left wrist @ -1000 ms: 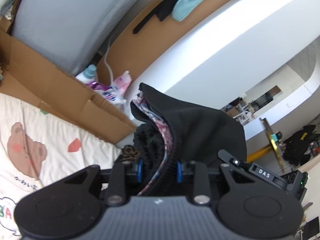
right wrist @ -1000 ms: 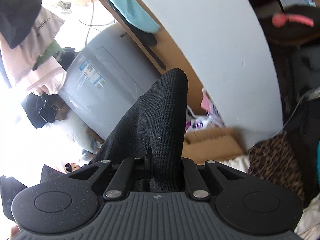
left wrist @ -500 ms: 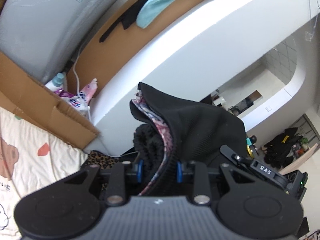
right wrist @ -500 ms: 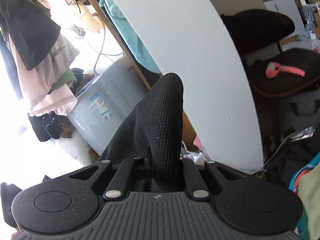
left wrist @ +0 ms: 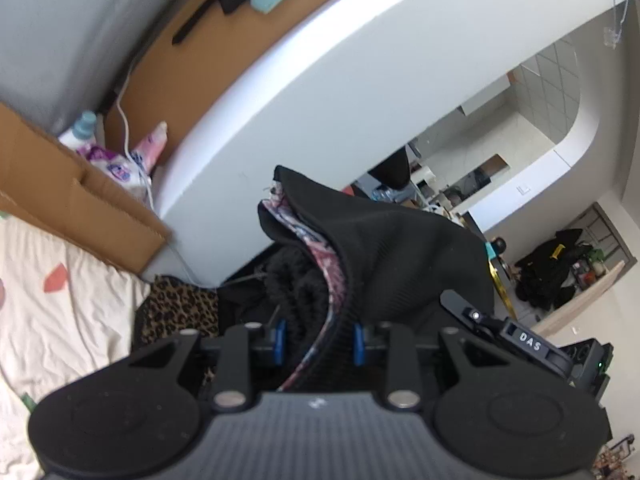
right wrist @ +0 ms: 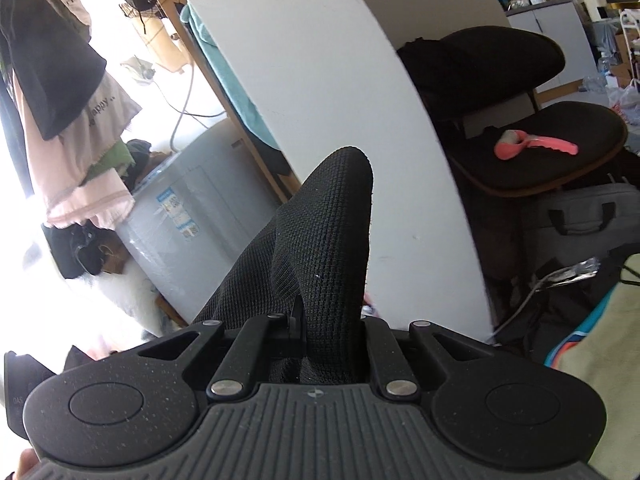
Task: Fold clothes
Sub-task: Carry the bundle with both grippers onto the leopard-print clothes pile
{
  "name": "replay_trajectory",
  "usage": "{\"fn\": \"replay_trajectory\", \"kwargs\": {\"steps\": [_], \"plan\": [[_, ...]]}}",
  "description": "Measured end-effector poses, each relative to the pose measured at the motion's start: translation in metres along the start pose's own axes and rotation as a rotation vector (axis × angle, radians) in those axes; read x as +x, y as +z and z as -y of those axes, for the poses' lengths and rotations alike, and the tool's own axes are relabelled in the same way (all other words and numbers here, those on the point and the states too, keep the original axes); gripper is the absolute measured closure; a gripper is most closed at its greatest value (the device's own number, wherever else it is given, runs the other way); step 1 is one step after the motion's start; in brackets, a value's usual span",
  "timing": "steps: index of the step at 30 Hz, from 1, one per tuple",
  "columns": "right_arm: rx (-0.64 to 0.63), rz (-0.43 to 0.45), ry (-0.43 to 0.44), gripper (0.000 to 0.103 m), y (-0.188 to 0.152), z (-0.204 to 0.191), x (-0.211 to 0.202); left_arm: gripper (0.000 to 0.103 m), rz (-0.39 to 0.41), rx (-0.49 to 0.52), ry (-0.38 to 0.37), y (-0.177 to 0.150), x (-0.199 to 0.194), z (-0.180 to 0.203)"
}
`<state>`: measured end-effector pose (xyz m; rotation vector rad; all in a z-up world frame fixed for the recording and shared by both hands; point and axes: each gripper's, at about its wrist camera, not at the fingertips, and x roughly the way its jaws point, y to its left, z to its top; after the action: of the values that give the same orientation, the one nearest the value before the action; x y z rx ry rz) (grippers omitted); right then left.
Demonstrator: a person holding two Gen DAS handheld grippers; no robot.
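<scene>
Up close, the left gripper [left wrist: 318,340] has its blue-padded fingers [left wrist: 280,338] clamped on a thick bunch of the black garment [left wrist: 392,252], whose knit cloth rises between the jaws and shows a patterned pink-and-dark lining [left wrist: 316,248] along the folded edge. The right gripper [right wrist: 330,332] is pinched nearly together on a thinner fold of the same sort of black waffle-knit cloth [right wrist: 320,236], which stands up from the jaws in a rounded peak. Both pieces are lifted clear of any surface, held in the air in front of each camera.

Beyond the left gripper, part of the other gripper's body marked DAS [left wrist: 528,346] shows at the lower right. A leopard-print cloth [left wrist: 176,308] lies just below and to the left of the held garment, beside a cream bedsheet [left wrist: 60,312] with red shapes. Farther out stand a cardboard box [left wrist: 60,188] with bottles [left wrist: 84,128] behind it, and a white wall [left wrist: 360,80].

Past the right gripper, the same white wall [right wrist: 320,60] fills the middle. To its left a grey appliance [right wrist: 180,232] stands under hanging clothes [right wrist: 72,120]; to its right a black chair [right wrist: 540,152] carries a pink object [right wrist: 532,146] on its seat, with a grey bag [right wrist: 588,216] below.
</scene>
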<state>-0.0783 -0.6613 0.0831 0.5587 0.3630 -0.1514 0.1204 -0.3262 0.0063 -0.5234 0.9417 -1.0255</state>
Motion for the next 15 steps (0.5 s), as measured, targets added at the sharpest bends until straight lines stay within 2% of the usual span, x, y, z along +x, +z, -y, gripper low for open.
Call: {"fn": "replay_trajectory", "kwargs": {"steps": [8, 15], "plan": [[-0.01, -0.016, -0.037, 0.095, -0.029, 0.041, 0.016, 0.071, -0.073, -0.021, -0.059, -0.019, 0.045, -0.036], [-0.01, -0.036, -0.082, 0.095, -0.07, 0.086, 0.042, 0.071, -0.164, -0.054, -0.098, -0.047, 0.095, -0.086]]}}
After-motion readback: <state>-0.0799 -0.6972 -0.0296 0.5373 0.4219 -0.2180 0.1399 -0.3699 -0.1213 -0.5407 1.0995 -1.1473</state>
